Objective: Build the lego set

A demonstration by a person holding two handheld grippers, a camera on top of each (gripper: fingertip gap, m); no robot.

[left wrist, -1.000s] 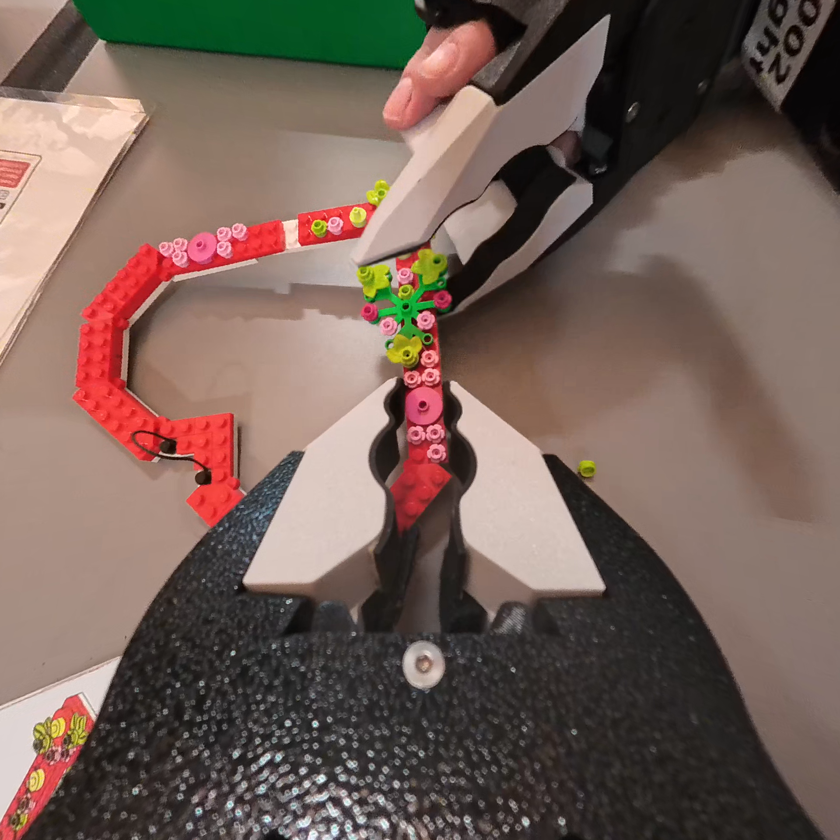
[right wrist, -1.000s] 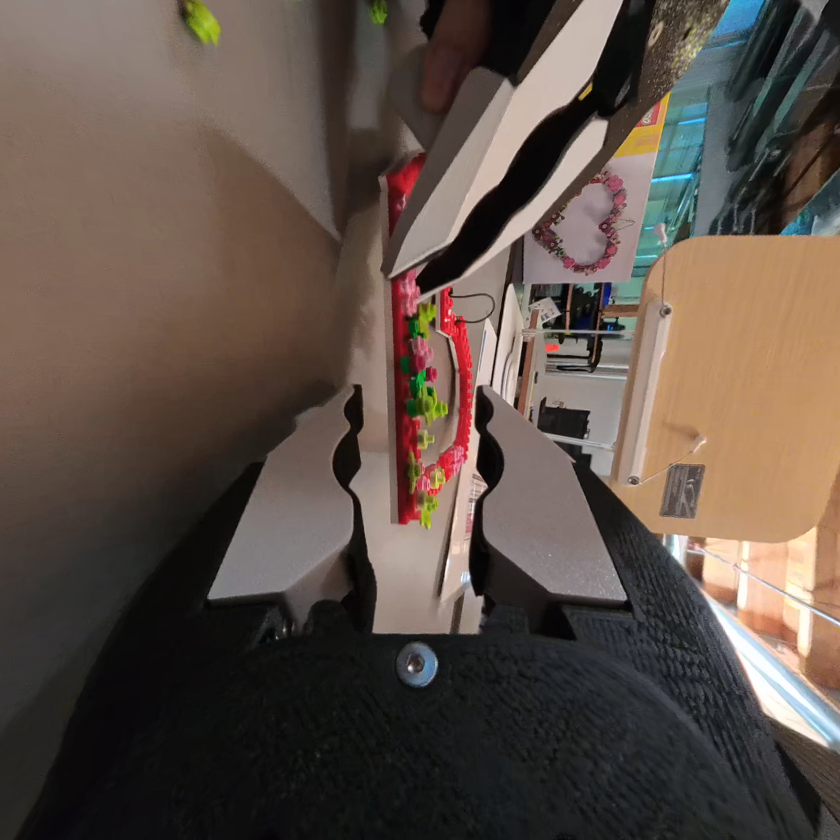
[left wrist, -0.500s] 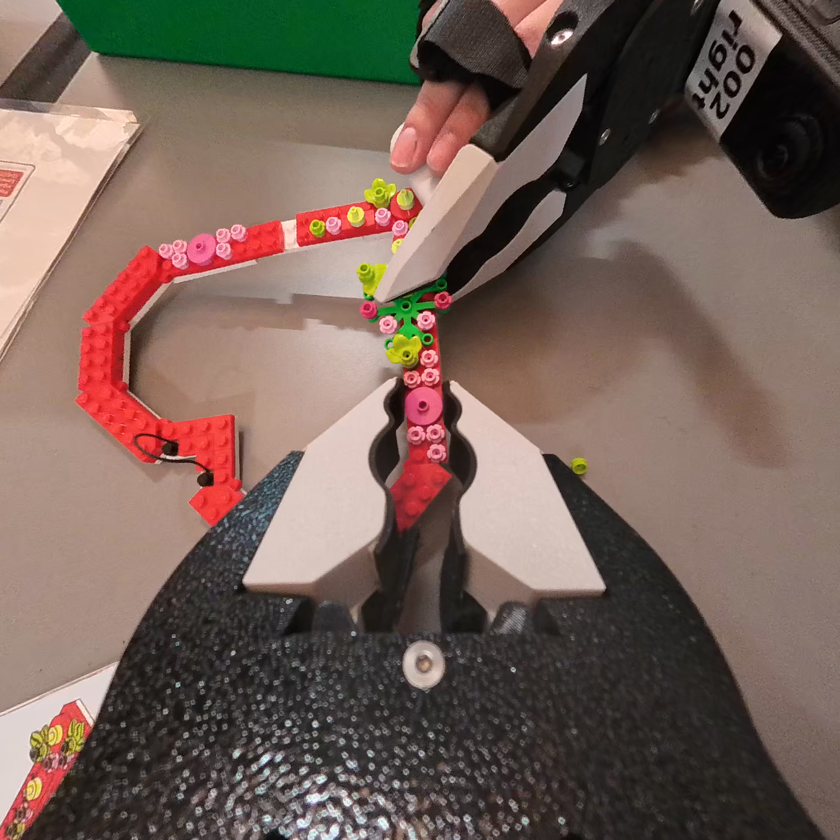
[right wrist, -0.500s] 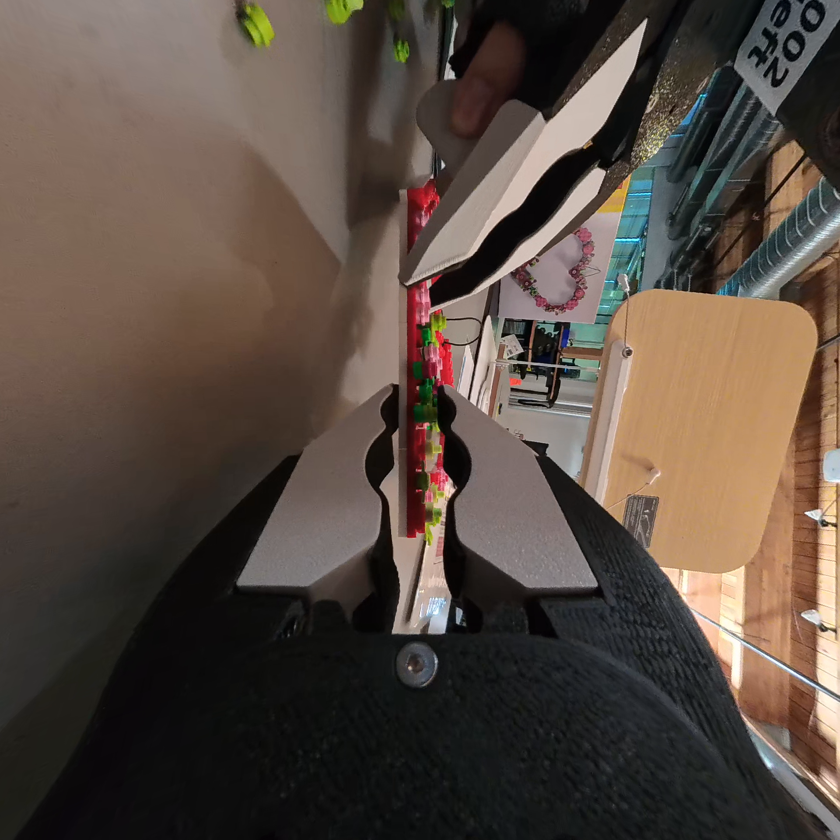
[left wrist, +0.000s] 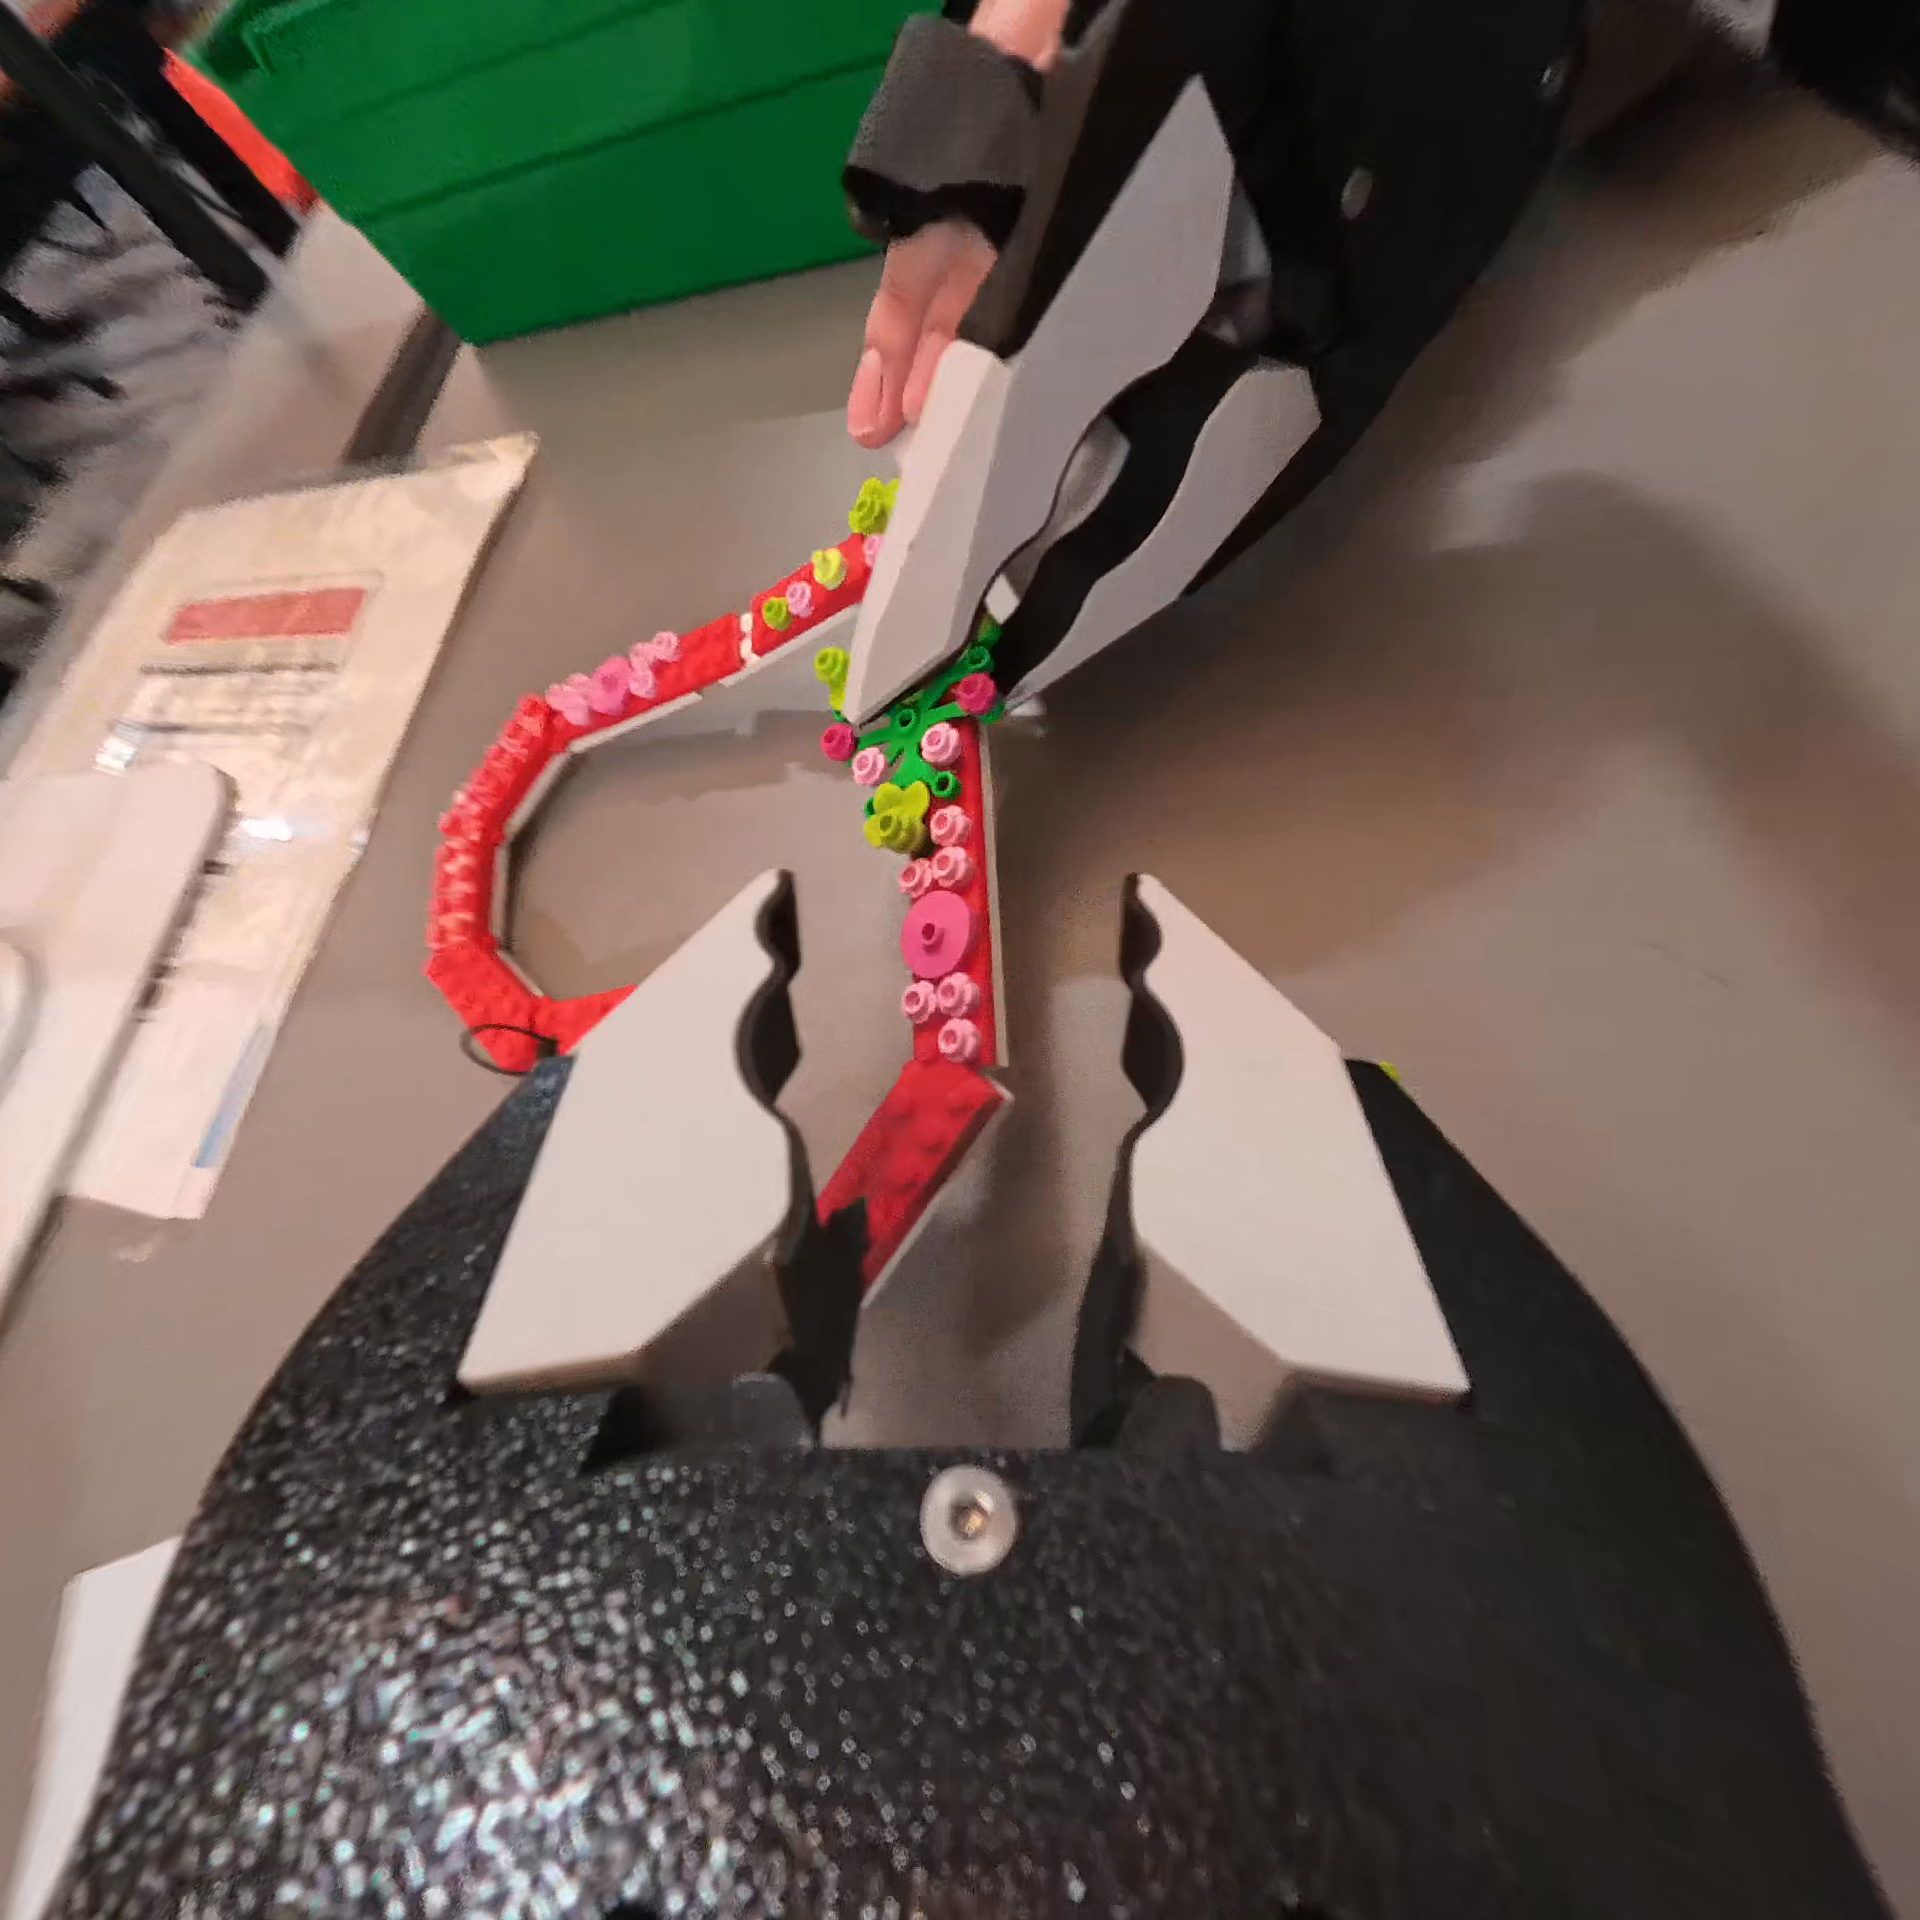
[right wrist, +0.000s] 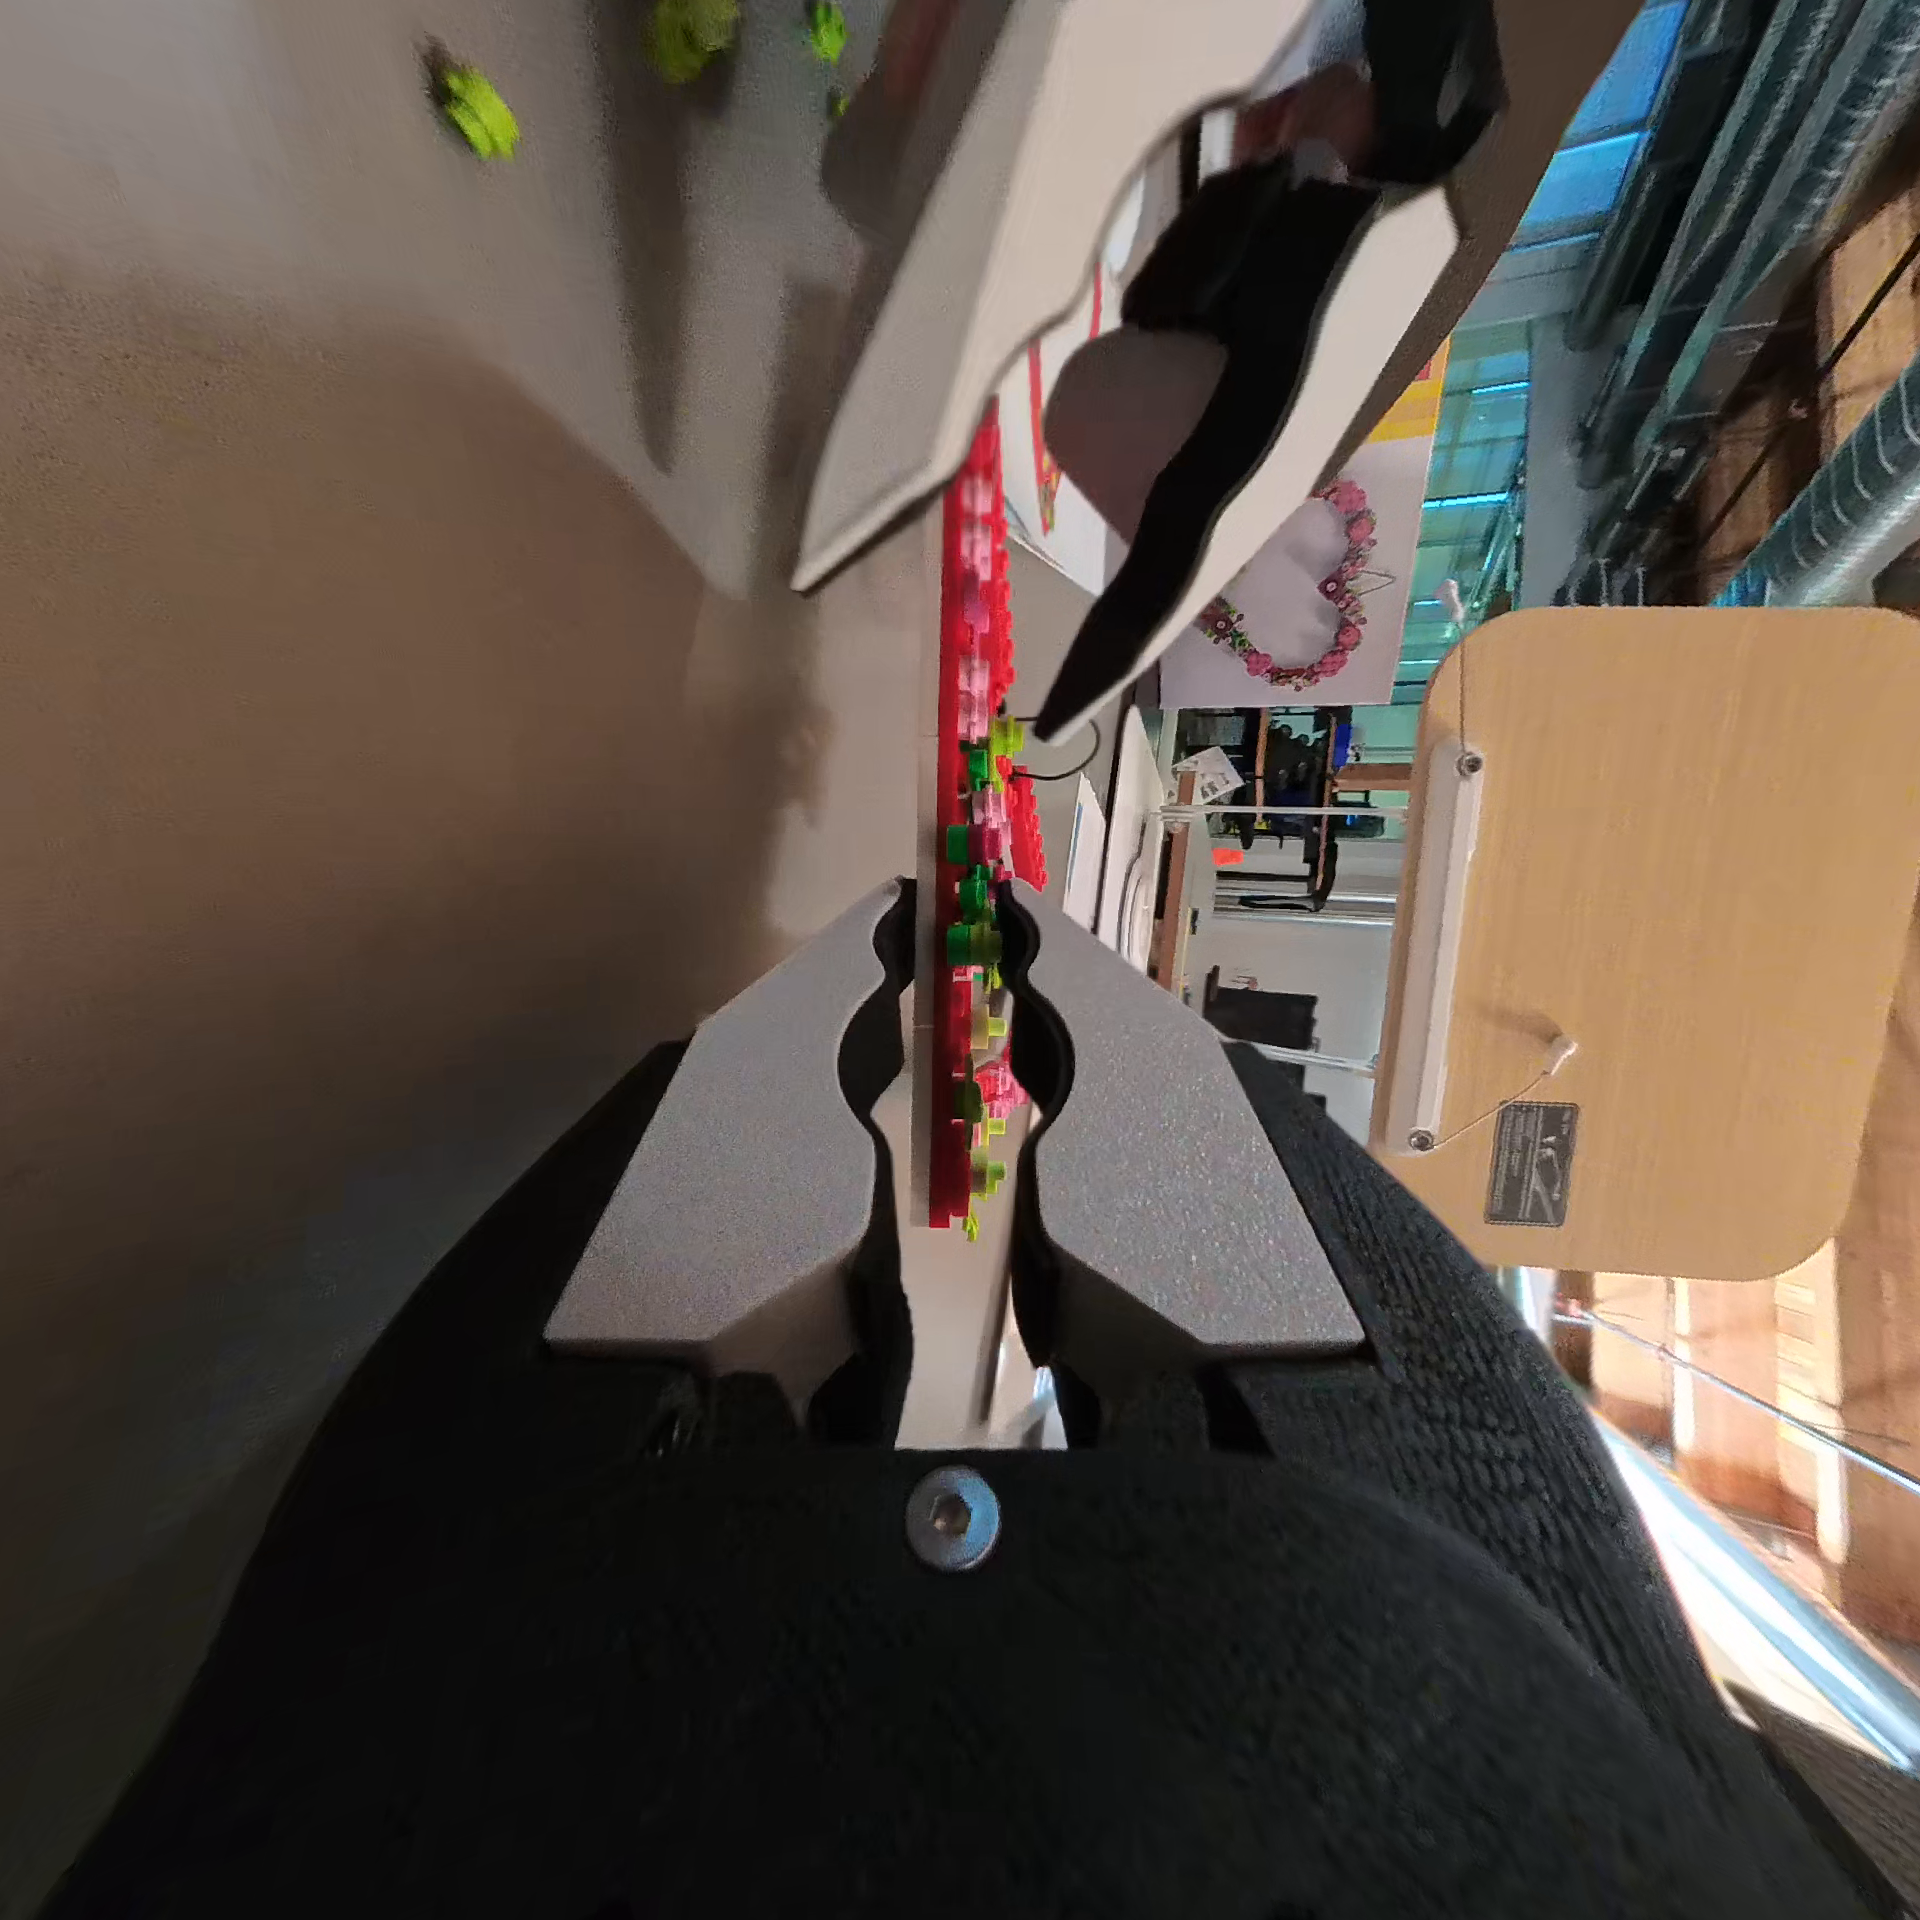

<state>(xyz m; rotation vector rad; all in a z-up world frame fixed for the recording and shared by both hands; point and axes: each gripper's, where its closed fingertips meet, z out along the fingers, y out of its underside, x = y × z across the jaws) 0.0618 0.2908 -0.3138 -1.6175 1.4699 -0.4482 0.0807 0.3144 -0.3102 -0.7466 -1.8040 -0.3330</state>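
Observation:
A red Lego heart frame (left wrist: 488, 862) lies on the grey table (left wrist: 1507, 935). Its right strip (left wrist: 971, 966) carries pink, green and lime flowers. My left gripper (left wrist: 956, 883) is open, one finger on each side of that strip without touching it. My right gripper (left wrist: 940, 696) comes in from the top and is shut on the strip's far end, at the green leaf piece (left wrist: 920, 732). In the right wrist view my right gripper (right wrist: 956, 894) clamps the strip (right wrist: 951, 1039) edge-on, and the open left gripper (right wrist: 925, 655) hangs above it.
A green bin (left wrist: 623, 156) stands at the back. A plastic bag with a paper sheet (left wrist: 260, 727) lies at the left. Loose lime pieces (right wrist: 473, 99) sit on the table beyond the frame. A printed picture of the finished heart (right wrist: 1299, 592) and a wooden panel (right wrist: 1662, 935) stand off the table's edge.
My left gripper has opened and let go of the strip, and its view has tilted. My right gripper closed on the strip's far end and still holds it.

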